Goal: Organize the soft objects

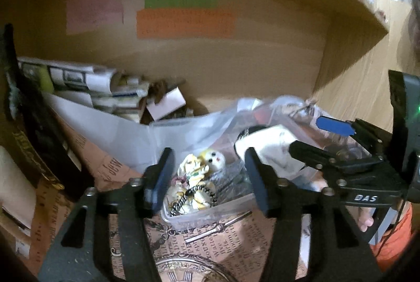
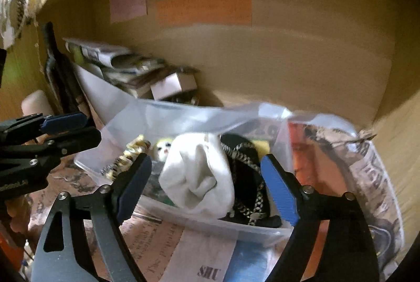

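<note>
A clear plastic bin [image 1: 199, 219] [image 2: 183, 216] sits on a shelf lined with printed paper. Inside lie a small cream plush toy [image 1: 214, 160] [image 2: 162, 148], yellow-white soft pieces with a checkered cord [image 1: 193, 192], a white folded cloth [image 2: 199, 174] [image 1: 273, 145] and a black fabric item with checkered straps [image 2: 244, 171]. My left gripper [image 1: 210, 177] is open, its fingers astride the plush end of the bin. My right gripper [image 2: 207, 185] is open, its fingers either side of the white cloth without gripping it; it also shows in the left wrist view [image 1: 325, 135].
A wooden back wall carries pink, green and orange paper notes [image 1: 183, 19]. Rolled papers and small boxes [image 1: 105, 88] are stacked at the back left. Dark books [image 1: 34, 140] lean at the left. A newspaper-print bag [image 2: 367, 171] stands right of the bin.
</note>
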Motion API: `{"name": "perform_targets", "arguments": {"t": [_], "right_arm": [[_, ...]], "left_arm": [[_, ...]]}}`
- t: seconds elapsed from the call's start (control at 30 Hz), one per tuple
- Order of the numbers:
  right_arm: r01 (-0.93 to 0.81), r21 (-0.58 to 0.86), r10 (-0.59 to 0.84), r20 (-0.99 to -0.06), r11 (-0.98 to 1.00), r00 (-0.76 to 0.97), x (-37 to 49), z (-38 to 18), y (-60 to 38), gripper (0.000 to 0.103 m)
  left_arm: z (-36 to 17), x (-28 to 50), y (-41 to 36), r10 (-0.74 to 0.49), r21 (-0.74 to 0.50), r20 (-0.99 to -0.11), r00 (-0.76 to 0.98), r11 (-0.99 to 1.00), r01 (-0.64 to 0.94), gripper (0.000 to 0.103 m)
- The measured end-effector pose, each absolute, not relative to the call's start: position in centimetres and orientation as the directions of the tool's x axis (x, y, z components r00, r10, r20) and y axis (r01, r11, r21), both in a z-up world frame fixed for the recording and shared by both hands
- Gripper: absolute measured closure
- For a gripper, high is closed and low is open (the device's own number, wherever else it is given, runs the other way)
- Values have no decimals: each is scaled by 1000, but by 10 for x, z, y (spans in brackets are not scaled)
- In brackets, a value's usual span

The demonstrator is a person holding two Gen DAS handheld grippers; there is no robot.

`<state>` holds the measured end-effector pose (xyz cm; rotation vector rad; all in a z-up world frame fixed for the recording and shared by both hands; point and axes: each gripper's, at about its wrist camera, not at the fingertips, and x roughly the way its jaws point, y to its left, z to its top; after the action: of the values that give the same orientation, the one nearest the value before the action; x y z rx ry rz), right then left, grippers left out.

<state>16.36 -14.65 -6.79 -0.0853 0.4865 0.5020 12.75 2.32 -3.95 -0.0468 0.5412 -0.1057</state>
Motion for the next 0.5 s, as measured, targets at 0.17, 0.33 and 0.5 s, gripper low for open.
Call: {"name": "perform_targets", "arguments": {"t": [0.17,0.33,0.5], "right_arm": [[-485,28,461,-365,874,809,132,-37,-157,18],[-498,48,491,-276,866,826,104,-13,-168,17],[-484,34,481,-191,875,856,77,0,-176,6]], "left_arm": [[-15,103,23,-107,-68,-427,898,994,86,39],[5,76,21,-98,-65,-342,935,995,80,27],[19,52,20,-98,-62,-295,950,995,83,19]]}}
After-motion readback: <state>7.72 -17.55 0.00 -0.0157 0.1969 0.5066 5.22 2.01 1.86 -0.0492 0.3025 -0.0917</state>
